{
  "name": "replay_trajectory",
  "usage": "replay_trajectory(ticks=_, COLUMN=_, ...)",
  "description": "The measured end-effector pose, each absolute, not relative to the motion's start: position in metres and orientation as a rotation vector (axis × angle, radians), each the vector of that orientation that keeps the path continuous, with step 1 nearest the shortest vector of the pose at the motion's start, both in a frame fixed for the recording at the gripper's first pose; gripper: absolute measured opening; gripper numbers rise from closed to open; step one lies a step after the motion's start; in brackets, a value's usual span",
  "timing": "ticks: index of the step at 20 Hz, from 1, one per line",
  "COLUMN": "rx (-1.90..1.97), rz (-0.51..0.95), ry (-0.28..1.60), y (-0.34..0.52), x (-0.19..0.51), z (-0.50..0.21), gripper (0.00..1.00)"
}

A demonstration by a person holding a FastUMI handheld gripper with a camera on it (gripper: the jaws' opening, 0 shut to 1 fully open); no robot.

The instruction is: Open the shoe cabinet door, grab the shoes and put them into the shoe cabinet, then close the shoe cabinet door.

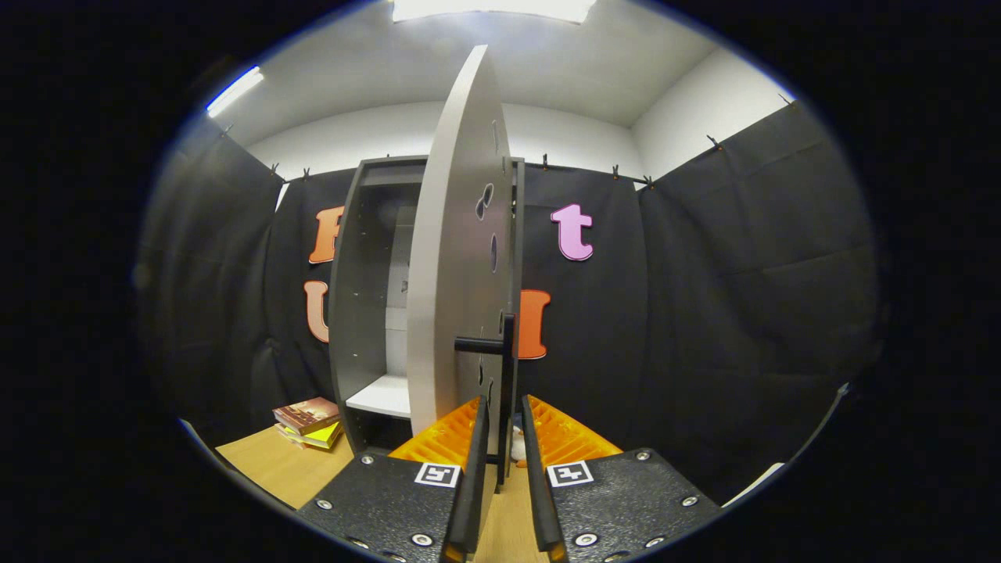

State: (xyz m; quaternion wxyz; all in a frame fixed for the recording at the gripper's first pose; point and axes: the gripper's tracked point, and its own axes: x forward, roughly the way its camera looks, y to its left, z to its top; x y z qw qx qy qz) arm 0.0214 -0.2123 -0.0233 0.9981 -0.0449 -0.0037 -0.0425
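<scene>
Straddling the open cabinet door's (457, 258) edge, the fingers (477, 438) sit level, narrowly parted around its black handle (500, 367).

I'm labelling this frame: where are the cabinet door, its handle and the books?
cabinet door (450, 258), gripper view, its pale flat face.
handle (507, 367), gripper view, upright bar between the fingers.
books (309, 421), gripper view, top cover.

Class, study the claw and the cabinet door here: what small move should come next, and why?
Probably let go of the handle and back off. The claw straddles the handle of the door, which already stands swung wide, showing the cabinet shelf. Whether the fingers press it is unclear.
</scene>
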Motion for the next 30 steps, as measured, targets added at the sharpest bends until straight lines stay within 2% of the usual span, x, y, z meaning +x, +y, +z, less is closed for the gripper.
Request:
replay_trajectory(ticks=3, rx=-0.041, rz=-0.133, ry=-0.02, y=-0.246, x=0.019, z=-0.024, gripper=0.2)
replay_trajectory(ticks=9, rx=-0.024, rz=-0.173, ry=-0.002, y=-0.274, x=0.007, z=-0.029, gripper=0.21)
replay_trajectory(ticks=19, rx=-0.099, rz=-0.176, ry=-0.047, y=-0.213, x=-0.032, z=0.01, gripper=0.21)
replay_trajectory(ticks=23, rx=-0.11, rz=-0.115, ry=-0.082, y=-0.153, x=-0.037, z=0.022, gripper=0.31)
replay_trajectory(ticks=29, rx=-0.058, rz=-0.003, ry=-0.069, y=-0.07, x=-0.026, z=0.012, gripper=0.68)
replay_trajectory(ticks=30, rx=-0.053, rz=0.007, ry=-0.066, y=-0.059, x=-0.024, z=0.008, gripper=0.81)
